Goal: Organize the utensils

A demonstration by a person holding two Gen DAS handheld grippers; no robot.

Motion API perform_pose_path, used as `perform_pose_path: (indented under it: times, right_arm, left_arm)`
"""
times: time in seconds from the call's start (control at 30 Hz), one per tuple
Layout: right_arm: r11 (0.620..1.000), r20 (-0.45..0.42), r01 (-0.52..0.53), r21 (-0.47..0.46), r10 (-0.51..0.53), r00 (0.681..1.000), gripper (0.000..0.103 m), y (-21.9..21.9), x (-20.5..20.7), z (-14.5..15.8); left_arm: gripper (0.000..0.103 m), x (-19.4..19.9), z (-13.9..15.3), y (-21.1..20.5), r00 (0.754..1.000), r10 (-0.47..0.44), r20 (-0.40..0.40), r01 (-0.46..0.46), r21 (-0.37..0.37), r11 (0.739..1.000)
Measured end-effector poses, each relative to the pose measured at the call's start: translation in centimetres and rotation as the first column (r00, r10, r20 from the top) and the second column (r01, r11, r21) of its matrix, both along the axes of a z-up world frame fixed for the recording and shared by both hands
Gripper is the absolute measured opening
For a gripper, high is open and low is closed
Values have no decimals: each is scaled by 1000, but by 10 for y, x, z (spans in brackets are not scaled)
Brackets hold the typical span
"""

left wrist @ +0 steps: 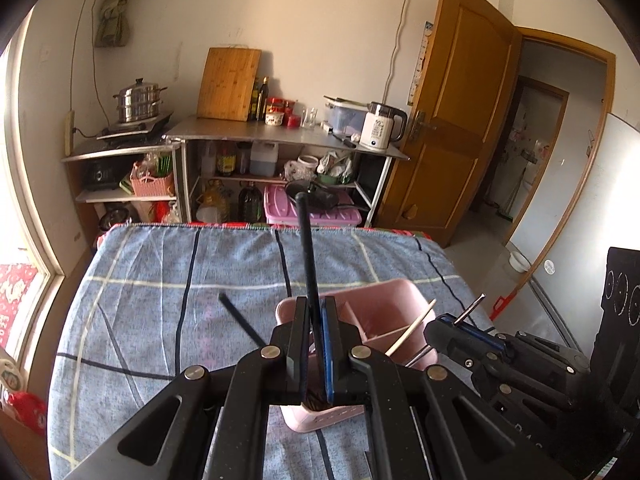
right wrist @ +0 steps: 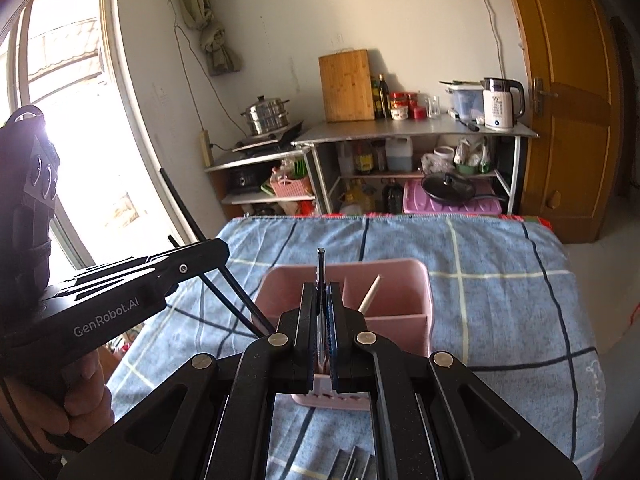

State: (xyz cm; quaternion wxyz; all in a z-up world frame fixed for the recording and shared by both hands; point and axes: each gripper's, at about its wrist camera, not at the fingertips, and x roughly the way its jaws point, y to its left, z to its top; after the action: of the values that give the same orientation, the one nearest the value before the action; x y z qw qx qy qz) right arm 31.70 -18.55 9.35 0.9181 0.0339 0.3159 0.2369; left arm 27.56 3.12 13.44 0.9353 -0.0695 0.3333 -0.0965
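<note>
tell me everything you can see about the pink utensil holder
The pink utensil holder is a rectangular, plastic-looking bin with rounded corners, thin inner walls dividing it into compartments and slots low on its near side. It stands upright on the blue plaid cloth, open at the top. A pale chopstick leans inside one compartment. Both grippers' fingers hide much of its near part.

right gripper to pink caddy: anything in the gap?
Nothing loose. In the right wrist view the right gripper, shut on a metal utensil, hangs directly over the pink caddy.
</note>
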Motion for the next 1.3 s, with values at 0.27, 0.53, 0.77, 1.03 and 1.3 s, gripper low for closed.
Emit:
perform_pose_path:
  times: [0.27, 0.53, 0.77, 1.03, 1.3]
  right_arm:
    - [1000, -67, 5, -8, -6, 998, 5, -6, 2, -20]
    - [999, -43, 22, 27, -21, 999, 20, -25, -12, -16]
    - [998, -17, 39, 53, -39, 999, 24, -52, -43, -22]
    - [998, -18, 64, 28, -63, 998, 24, -76, -97, -43]
    - [998, -57, 65, -19, -66, 996, 24, -86, -140, -67]
  left_arm:
    - [6, -4, -16, 4, 999, 9, -32, -8, 12, 1000]
    - [13, -28, -13, 8, 1000, 9, 3, -9, 1, 1000]
    - [13, -72, -22, 12, 999, 14, 44, -13, -22, 1000]
    - [13, -127, -47, -1, 999, -11, 47, 12, -17, 1000]
    - [13, -173, -73, -16, 998, -50, 34, 51, -20, 998]
